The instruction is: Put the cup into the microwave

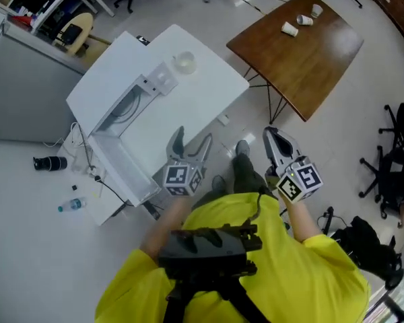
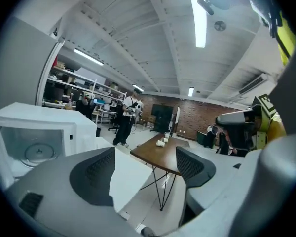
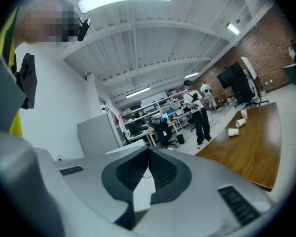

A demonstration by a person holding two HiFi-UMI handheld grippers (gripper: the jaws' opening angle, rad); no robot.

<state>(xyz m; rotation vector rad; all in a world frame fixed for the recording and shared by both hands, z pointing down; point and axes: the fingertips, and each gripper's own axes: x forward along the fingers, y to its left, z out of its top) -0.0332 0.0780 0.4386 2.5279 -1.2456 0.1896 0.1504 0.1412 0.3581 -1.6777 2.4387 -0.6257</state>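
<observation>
The person's yellow shirt (image 1: 303, 274) fills the lower edge of the head view, and a black chest rig (image 1: 209, 247) hides part of it. Just ahead, the left gripper (image 1: 193, 136) holds its jaws well apart with nothing between them. The right gripper (image 1: 269, 133) has its jaws pressed together, also empty. Each bears a cube with black-and-white square markers. The left gripper hangs over the near edge of a white table (image 1: 209, 93). The white microwave (image 2: 37, 132) stands on it with its turntable showing, its left side cut off in the left gripper view. A pale round thing (image 1: 184, 60) farther along that table is too faint to identify. A plastic bottle (image 1: 72, 205) lies on the floor, its label too small to read. The paper cups (image 1: 305, 21) lie on the far end of the wooden table (image 1: 310, 66), well apart from both grippers and the microwave.
</observation>
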